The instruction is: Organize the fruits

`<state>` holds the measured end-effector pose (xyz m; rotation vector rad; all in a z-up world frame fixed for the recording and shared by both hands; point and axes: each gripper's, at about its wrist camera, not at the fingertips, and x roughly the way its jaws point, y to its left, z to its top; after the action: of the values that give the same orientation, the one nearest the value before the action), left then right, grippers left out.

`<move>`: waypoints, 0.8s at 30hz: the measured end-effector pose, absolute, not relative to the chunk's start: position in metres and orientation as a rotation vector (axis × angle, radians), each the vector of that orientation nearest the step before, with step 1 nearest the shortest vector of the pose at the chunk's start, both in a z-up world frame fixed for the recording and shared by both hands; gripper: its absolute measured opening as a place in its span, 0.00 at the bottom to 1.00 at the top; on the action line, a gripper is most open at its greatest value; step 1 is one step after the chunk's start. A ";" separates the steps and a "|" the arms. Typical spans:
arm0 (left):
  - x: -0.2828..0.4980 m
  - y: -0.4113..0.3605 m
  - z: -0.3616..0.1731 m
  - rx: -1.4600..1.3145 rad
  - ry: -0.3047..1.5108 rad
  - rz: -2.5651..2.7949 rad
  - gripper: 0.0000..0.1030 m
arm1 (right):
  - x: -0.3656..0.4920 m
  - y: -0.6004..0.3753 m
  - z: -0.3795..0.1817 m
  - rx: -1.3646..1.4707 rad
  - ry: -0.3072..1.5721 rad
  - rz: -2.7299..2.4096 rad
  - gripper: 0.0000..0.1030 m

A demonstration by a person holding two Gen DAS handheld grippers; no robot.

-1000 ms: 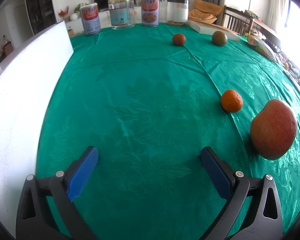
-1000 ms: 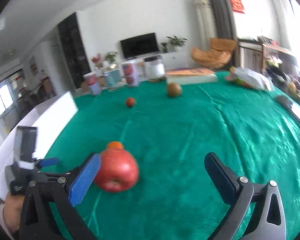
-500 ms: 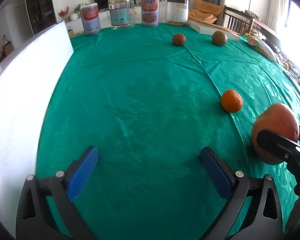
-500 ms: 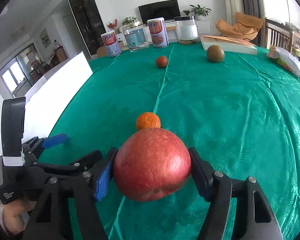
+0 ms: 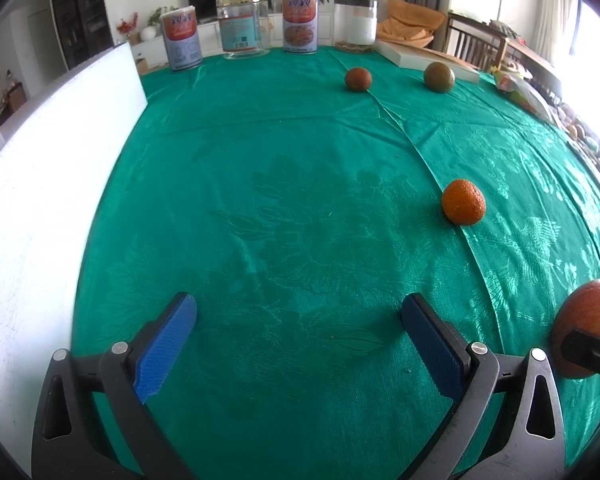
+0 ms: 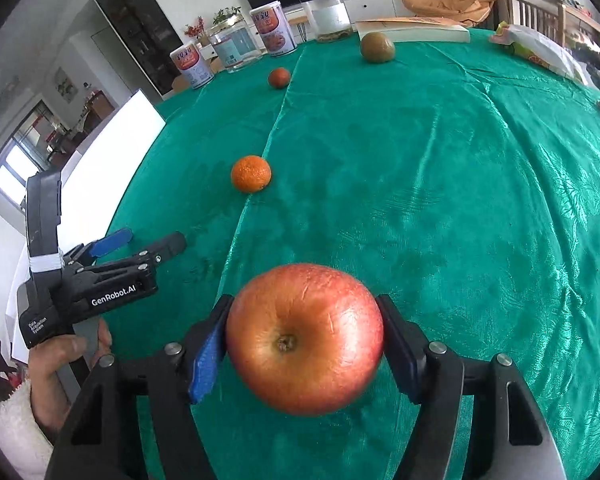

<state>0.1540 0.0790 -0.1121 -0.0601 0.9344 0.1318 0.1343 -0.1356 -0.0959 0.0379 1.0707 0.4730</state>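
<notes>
Since the earlier frame, my right gripper point(image 6: 304, 344) has drawn the large red apple point(image 6: 304, 340) back toward the near edge of the bench point(image 6: 440, 168), and I am clamping it between both pads, stem end facing the camera. I am holding my left gripper point(image 5: 300, 344) with its blue pads wide apart and nothing between them, low over the green patterned cloth near the bench's left edge. A small orange mandarin point(image 5: 463, 202) is sitting mid-bench on the cloth's crease. A dark reddish round fruit point(image 5: 357, 79) and a brownish-green round fruit point(image 5: 439, 76) are lying near the far edge, well apart from each other. Labelled tins and clear jars point(image 5: 242, 24) are standing along the far edge.
</notes>
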 end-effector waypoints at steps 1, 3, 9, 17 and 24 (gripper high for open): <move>0.154 0.079 -0.112 -0.060 0.934 0.132 1.00 | 0.133 -0.132 -0.096 0.011 1.066 0.464 0.67; 0.154 0.079 -0.112 -0.059 0.934 0.132 1.00 | 0.133 -0.132 -0.095 0.002 1.060 0.450 0.67; 0.154 0.079 -0.112 -0.060 0.935 0.132 1.00 | 0.192 -0.155 -0.090 0.021 1.033 0.289 0.67; 0.154 0.079 -0.112 -0.060 0.935 0.132 1.00 | 0.215 -0.164 -0.099 0.050 0.963 0.260 0.95; 0.154 0.079 -0.112 -0.060 0.935 0.132 1.00 | 0.174 -0.147 -0.109 -0.125 0.962 0.203 1.00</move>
<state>0.1543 0.0787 -0.1121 -0.0603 0.9346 0.1320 0.1736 -0.1472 -0.1088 -0.1246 0.9616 0.2034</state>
